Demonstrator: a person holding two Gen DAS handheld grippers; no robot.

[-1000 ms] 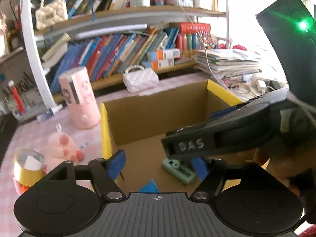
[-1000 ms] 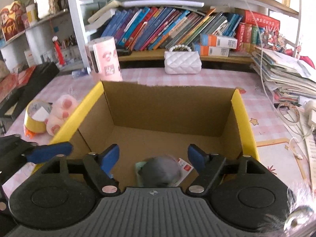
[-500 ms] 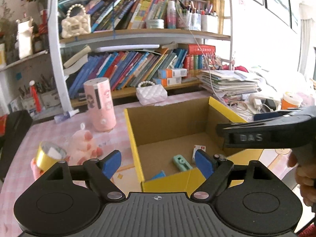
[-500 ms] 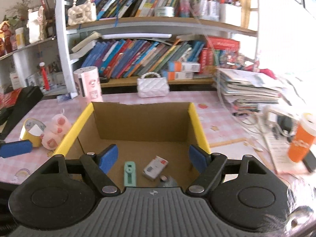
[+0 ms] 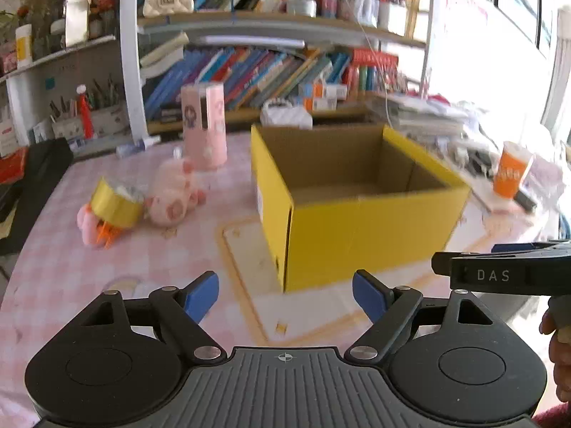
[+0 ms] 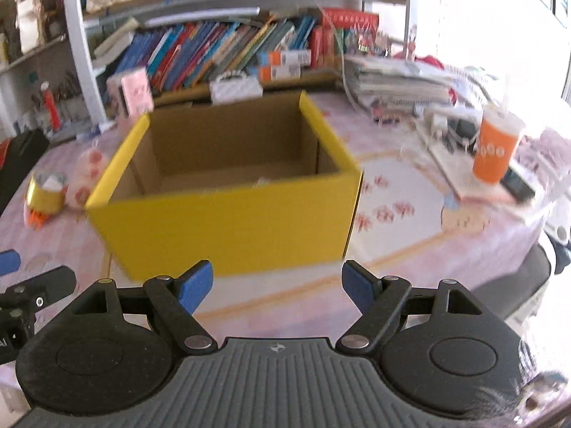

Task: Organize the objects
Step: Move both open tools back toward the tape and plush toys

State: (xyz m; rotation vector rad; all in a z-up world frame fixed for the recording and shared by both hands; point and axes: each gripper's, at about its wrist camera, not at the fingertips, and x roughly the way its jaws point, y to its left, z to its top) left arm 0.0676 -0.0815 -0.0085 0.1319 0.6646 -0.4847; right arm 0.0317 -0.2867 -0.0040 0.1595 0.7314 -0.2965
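Bookshelves crammed with leaning volumes fill the back wall; below them spreads a pink checked table, cluttered along its edges; near its middle stands the yellow box, open-topped, its floor hidden from both views. Left of the box, apart from it, lie a pink plush toy and, touching a smaller plush, a gold tape roll; a pink cylinder stands behind them; an orange cup sits far right. I judge the plush soft and light, best pinched across its body; the tape roll looks stiff, best taken by its rim. Both tools hover short of the box; the left gripper and right gripper are spread wide, holding nothing.
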